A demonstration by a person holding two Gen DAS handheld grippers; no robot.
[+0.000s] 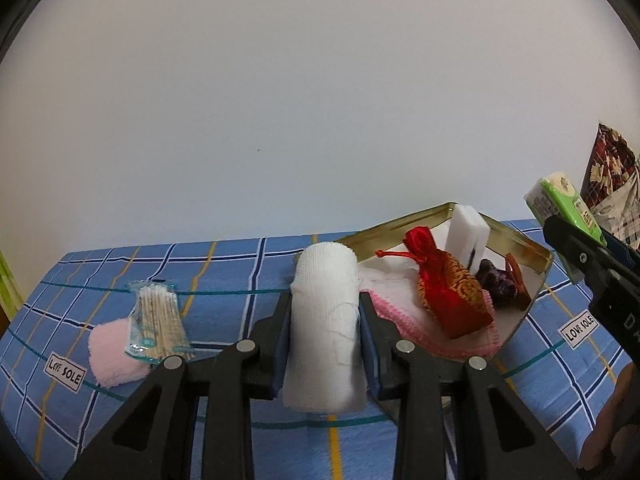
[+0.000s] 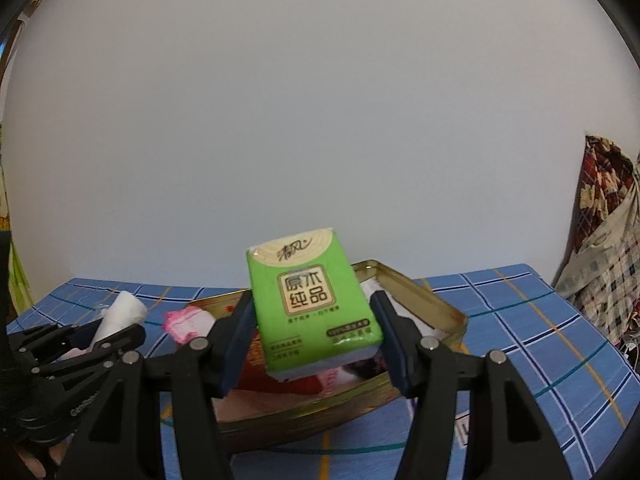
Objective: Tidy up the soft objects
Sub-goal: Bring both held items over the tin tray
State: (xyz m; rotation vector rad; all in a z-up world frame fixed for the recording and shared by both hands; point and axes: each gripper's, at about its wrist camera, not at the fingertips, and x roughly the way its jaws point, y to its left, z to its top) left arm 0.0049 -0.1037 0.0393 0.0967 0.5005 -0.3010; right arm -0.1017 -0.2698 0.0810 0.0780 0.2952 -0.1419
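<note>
1. The left tool (image 1: pixel 323 334) is clamped on a white gauze roll (image 1: pixel 324 328), its blue pads pressed against the roll's two sides; the roll stands upright between them, above the blue checked cloth (image 1: pixel 224 280) that covers the bench.
2. The right tool (image 2: pixel 314 334) is clamped on a green tissue pack (image 2: pixel 312 300), held face up over the near rim of a gold tin tray (image 2: pixel 424 300) (the same pack shows at the right edge of the left wrist view).
3. The tray sits toward the right end of the bench, near its far edge. In it lie a red and gold drawstring pouch (image 1: pixel 450 292), a white sponge block (image 1: pixel 468 236) standing on end behind the pouch, a dark purple item (image 1: pixel 496 284) beside them, and a pink-edged white cloth (image 1: pixel 400 304) under the pouch.
4. Toward the left end of the bench a clear packet of cotton swabs (image 1: pixel 158 320) rests partly on a pink fluffy cloth (image 1: pixel 110 356).
5. A patterned fabric heap (image 2: pixel 608 232) lies beyond the right end of the bench.
</note>
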